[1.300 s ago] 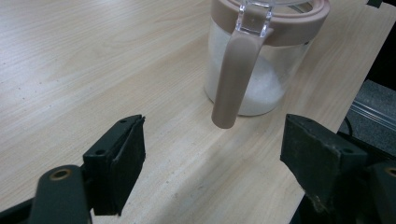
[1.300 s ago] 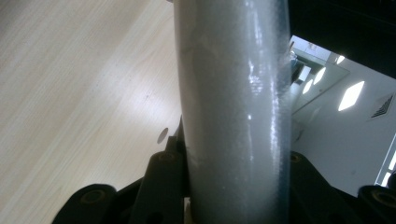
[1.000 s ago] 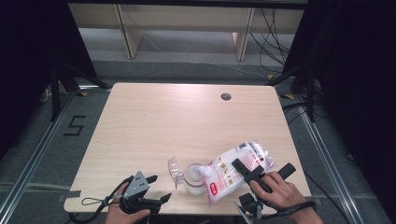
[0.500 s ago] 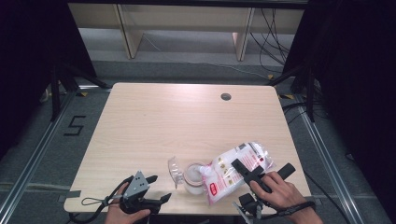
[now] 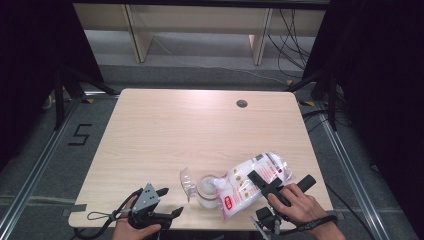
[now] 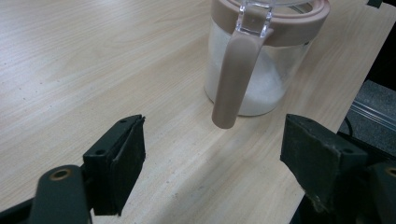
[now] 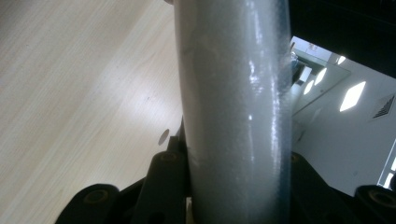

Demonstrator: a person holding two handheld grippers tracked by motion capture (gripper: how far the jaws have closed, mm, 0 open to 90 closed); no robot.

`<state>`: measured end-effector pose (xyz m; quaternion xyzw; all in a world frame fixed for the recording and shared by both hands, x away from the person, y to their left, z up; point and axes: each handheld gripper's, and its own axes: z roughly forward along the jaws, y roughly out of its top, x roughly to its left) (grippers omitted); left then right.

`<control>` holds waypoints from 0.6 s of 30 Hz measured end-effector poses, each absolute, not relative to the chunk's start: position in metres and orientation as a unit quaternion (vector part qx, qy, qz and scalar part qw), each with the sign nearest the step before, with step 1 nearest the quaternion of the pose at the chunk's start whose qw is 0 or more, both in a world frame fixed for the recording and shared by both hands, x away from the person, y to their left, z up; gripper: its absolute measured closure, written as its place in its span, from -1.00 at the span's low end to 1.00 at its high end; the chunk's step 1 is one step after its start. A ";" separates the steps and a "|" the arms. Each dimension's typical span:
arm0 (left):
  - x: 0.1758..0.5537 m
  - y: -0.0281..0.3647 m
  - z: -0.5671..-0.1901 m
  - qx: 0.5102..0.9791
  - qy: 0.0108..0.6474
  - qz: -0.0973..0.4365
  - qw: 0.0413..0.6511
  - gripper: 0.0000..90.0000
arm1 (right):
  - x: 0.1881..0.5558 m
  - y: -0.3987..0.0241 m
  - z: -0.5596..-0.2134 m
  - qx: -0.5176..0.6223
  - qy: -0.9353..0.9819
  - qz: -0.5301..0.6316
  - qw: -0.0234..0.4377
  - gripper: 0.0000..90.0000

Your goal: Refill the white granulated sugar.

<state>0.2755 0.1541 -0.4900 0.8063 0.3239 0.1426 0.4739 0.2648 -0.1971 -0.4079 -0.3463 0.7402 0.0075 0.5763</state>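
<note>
A glass jar [image 5: 207, 191] with a pink rim, partly full of white grains, stands near the table's front edge, its clear flip lid [image 5: 187, 182] swung open to the left. A plastic bag of white grains [image 5: 256, 176] with red print leans over the jar from the right, and my right gripper [image 5: 260, 184] is shut on it. In the right gripper view the bag [image 7: 233, 107] stands pinched between both jaws. My left gripper [image 5: 169, 201] rests open at the jar's front left. In the left gripper view the jar [image 6: 254, 88] and its pink handle [image 6: 232, 79] lie just beyond the gripper [image 6: 212, 158].
The wooden table [image 5: 175, 130] has a dark cable hole [image 5: 242, 103] at the back right. Both hands sit at the front edge. Metal frame rails run along each side, a "5" [image 5: 80, 134] is marked on the floor at the left, and shelving stands behind.
</note>
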 end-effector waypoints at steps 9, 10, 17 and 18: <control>0.276 0.154 -0.490 0.807 0.324 0.143 0.473 -0.52 | 0.264 -0.198 -0.408 -0.341 0.743 0.009 0.575 0.66; 0.276 0.154 -0.490 0.806 0.324 0.143 0.474 -0.52 | 0.264 -0.198 -0.409 -0.334 0.747 0.010 0.575 0.66; 0.276 0.154 -0.490 0.806 0.323 0.143 0.474 -0.52 | 0.264 -0.198 -0.408 -0.337 0.745 0.011 0.575 0.67; 0.276 0.154 -0.490 0.807 0.322 0.146 0.473 -0.52 | 0.264 -0.198 -0.408 -0.337 0.745 0.011 0.576 0.67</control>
